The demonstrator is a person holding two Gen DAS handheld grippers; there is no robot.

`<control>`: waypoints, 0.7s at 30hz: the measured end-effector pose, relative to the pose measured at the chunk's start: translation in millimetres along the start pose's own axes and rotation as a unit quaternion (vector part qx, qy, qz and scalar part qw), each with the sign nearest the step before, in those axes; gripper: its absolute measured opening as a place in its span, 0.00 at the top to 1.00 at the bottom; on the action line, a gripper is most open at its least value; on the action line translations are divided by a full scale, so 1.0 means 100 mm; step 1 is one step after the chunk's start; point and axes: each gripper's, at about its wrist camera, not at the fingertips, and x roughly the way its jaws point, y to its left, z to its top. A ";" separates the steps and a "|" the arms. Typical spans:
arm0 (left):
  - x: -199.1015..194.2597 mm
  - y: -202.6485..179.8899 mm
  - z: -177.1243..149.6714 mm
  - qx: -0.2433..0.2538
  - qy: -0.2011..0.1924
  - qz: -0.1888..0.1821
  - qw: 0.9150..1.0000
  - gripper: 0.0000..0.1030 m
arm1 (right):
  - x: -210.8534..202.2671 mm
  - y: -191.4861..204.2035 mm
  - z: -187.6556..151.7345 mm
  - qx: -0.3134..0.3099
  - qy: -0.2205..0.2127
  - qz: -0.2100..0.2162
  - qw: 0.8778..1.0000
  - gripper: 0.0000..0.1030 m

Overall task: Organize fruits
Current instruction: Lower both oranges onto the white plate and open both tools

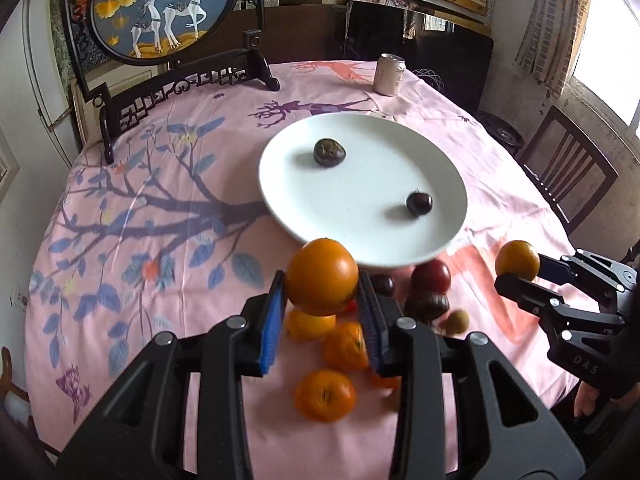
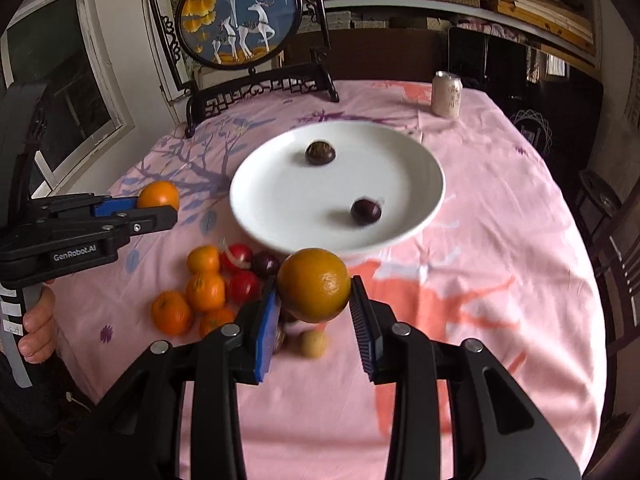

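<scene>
My left gripper [image 1: 322, 300] is shut on an orange [image 1: 322, 276] and holds it above the fruit pile, just short of the white plate [image 1: 288, 168]. My right gripper [image 2: 313, 300] is shut on another orange [image 2: 314, 284] near the plate's [image 2: 264, 184] front rim. Each gripper shows in the other view, the right one [image 1: 516, 276] and the left one [image 2: 160, 210], still holding its orange. The plate holds a dark passion fruit [image 2: 320, 153] and a dark plum [image 2: 366, 211]. Several tangerines [image 2: 205, 291], red fruits [image 2: 244, 286] and a small brown fruit [image 2: 313, 344] lie on the cloth.
The round table has a pink printed cloth [image 2: 500, 220]. A drink can [image 2: 447, 93] stands at the far right. A framed deer screen on a dark stand [image 2: 240, 24] stands at the far left edge. A wooden chair [image 1: 568, 168] stands to the right.
</scene>
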 end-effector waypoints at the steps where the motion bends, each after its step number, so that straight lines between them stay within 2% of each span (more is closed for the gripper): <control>1: 0.10 0.01 0.17 -0.003 0.006 0.001 1.000 0.66 | 0.07 -0.04 0.16 -0.004 -0.003 -0.003 1.000 0.66; 5: 0.59 0.04 0.78 -0.010 0.021 0.018 1.000 0.66 | 0.55 -0.24 0.71 -0.005 0.013 0.002 1.000 0.66; 7: 0.88 0.10 0.96 -0.023 0.039 0.023 0.999 0.66 | 0.87 -0.34 0.91 -0.006 0.028 0.003 1.000 0.66; 11: 1.31 0.18 1.10 -0.038 0.072 0.019 0.997 0.66 | 1.48 -0.53 1.09 0.006 0.081 0.009 0.997 0.66; 16: 1.53 0.20 1.16 -0.041 0.084 0.019 0.995 0.65 | 1.80 -0.55 1.18 -0.003 0.102 0.002 0.995 0.65; 18: 1.56 0.20 1.18 -0.039 0.087 0.020 0.995 0.62 | 1.84 -0.52 1.19 -0.011 0.104 -0.006 0.994 0.63; 19: 1.53 0.21 1.20 -0.040 0.086 0.020 0.995 0.50 | 1.82 -0.51 1.20 -0.016 0.100 -0.015 0.995 0.57; 20: 1.47 0.22 1.21 -0.043 0.078 0.018 0.996 0.43 | 1.76 -0.51 1.22 -0.020 0.093 -0.024 0.995 0.52; 21: 1.38 0.24 1.22 -0.045 0.068 0.019 0.996 0.42 | 1.66 -0.51 1.23 -0.021 0.082 -0.031 0.996 0.52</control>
